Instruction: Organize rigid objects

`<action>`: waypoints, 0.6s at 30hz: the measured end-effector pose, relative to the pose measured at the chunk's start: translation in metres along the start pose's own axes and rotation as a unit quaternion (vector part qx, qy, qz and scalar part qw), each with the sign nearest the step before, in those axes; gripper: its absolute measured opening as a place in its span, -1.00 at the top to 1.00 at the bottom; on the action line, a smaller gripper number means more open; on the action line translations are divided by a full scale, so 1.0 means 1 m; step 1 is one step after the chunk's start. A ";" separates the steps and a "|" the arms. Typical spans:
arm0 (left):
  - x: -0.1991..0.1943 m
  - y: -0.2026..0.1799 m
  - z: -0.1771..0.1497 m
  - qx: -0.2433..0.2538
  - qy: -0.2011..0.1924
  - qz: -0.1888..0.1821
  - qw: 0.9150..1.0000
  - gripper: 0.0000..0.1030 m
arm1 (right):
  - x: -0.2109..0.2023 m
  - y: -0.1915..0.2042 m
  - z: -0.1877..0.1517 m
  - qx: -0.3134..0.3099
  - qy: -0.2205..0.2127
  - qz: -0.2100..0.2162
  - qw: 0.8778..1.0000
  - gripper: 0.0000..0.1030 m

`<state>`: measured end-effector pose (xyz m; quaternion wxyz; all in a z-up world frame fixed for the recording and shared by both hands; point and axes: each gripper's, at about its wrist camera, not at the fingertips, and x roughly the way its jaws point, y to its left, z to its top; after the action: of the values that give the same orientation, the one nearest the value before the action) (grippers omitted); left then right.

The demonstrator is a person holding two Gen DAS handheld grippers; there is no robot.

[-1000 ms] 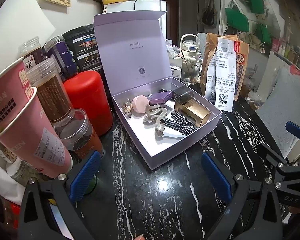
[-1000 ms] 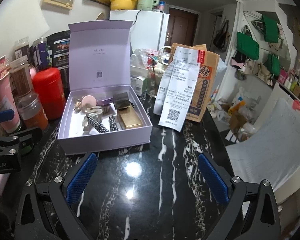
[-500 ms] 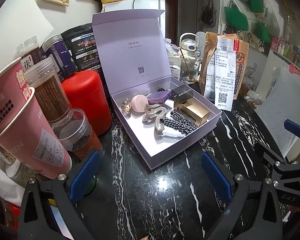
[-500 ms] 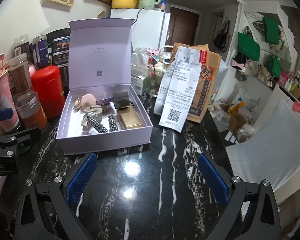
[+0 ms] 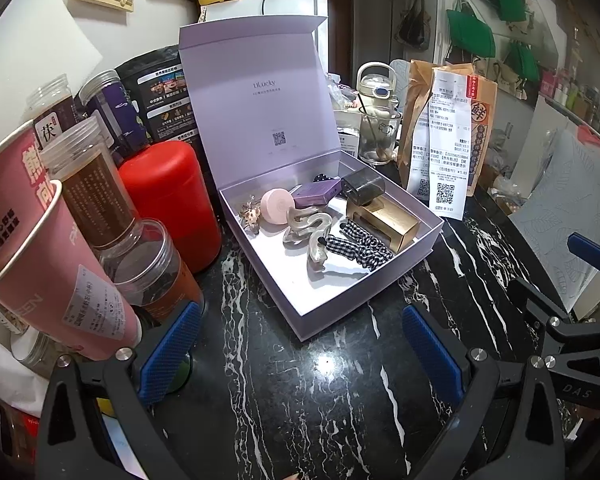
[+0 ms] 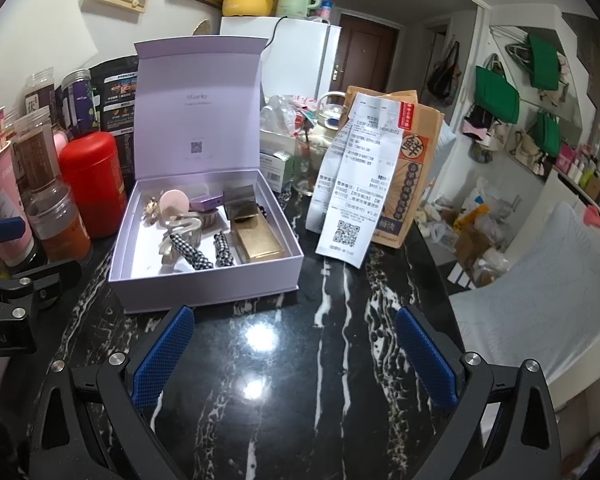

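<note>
Both grippers' fingers [image 5: 168, 354] [image 6: 424, 354] wide apart, empty; lilac box [image 5: 364, 292] lid reads "ULucky"

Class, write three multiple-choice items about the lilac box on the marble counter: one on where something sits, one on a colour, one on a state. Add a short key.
1. Where is the gold box?
A. inside the lilac box
B. on the counter
C. on the red canister

2. What colour is the round compact?
A. green
B. pink
C. black

3. How is the lilac box's lid?
A. shut
B. lying beside the box
C. standing open

Key: 1 A, it lies along the box's right wall. 2 B, pale pink beside the wavy hair clip. 3 C, it stands upright behind the tray.
</note>
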<state>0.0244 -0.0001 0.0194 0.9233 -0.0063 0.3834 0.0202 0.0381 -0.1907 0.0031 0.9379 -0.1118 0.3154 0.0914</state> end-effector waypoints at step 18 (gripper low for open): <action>0.005 0.001 0.001 0.006 0.007 0.002 1.000 -0.99 | 0.005 0.000 0.002 -0.004 0.005 -0.001 1.000 -0.99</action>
<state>0.0290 0.0007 0.0163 0.9208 0.0003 0.3896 0.0198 0.0434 -0.1892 0.0018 0.9359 -0.1162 0.3198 0.0910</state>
